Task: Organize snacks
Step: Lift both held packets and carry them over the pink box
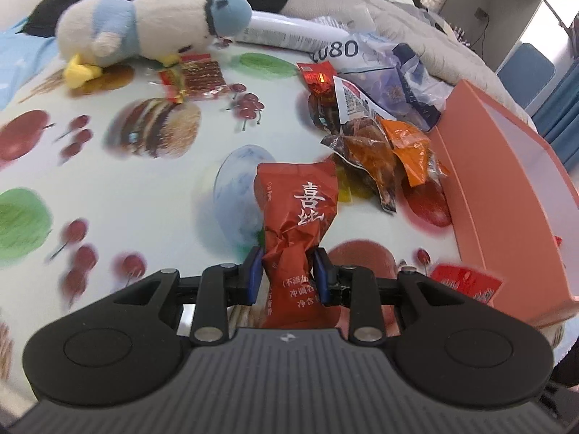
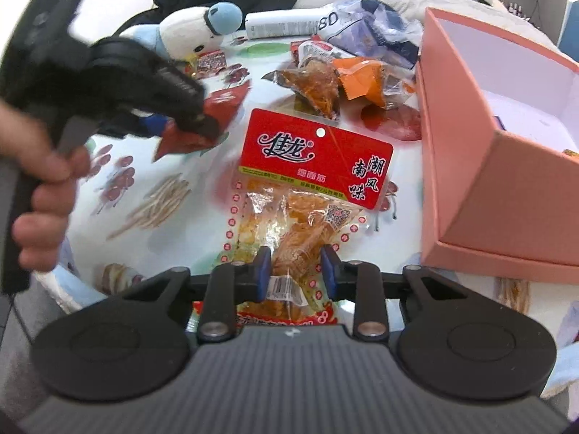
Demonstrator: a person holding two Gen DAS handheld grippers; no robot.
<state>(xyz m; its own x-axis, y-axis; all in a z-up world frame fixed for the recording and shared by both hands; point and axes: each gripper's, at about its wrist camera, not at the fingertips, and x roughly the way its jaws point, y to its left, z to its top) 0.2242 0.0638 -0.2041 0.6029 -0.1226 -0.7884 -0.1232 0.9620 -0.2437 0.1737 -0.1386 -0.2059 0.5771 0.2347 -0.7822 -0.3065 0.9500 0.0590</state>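
**Both grippers loaded, box not yet reached**

Left wrist view: my left gripper (image 1: 286, 275) is clenched on a crumpled dark-red sachet (image 1: 295, 228), pinched at its waist and lifted off the fruit-print tablecloth (image 1: 144, 195). The pink box (image 1: 506, 195) stands open to the right, with a loose pile of snack packets (image 1: 376, 144) just beside its near wall. A plush penguin (image 1: 144, 25) lies far back (not part of the job).

Right wrist view: my right gripper (image 2: 296, 271) grips a clear packet with a red header card (image 2: 315, 166) by its lower end; the pink box (image 2: 481, 188) sits close on the right, its interior mostly bare. I judge this the carry step. Next, each packet must clear the box wall before release.
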